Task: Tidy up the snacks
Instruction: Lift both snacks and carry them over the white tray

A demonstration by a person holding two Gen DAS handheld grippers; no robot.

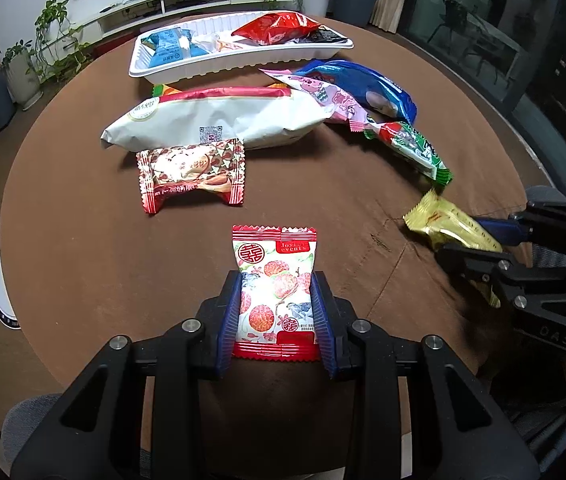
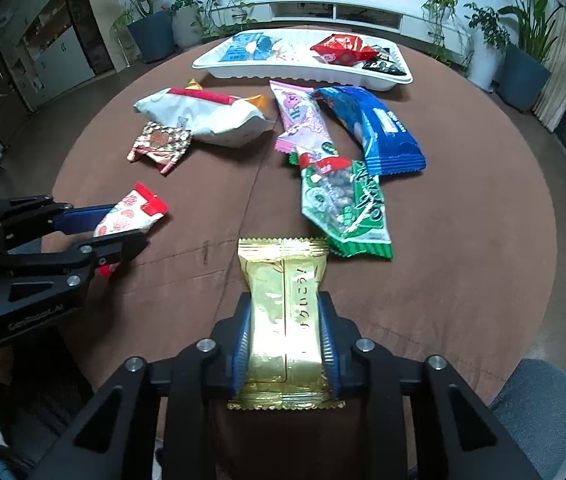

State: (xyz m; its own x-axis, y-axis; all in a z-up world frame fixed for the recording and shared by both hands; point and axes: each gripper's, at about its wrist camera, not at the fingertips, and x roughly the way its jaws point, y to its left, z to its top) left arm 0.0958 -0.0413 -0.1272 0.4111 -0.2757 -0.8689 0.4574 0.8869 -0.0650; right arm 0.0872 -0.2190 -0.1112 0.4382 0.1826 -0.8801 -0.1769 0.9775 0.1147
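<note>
We see only two small corners of an orange packet (image 1: 167, 90) poking out behind the big white bag (image 1: 215, 118), the rest covered by that bag. Behind the same bag, the white tray (image 1: 219, 66) holds a black packet (image 2: 383, 65) mostly buried under the red packet (image 1: 275, 28), and print on all the tray's packets is too small for us to read. Right of the white bag, the pink wrapper (image 2: 303, 120) covers the top end of the green packet (image 2: 347, 204).
</note>
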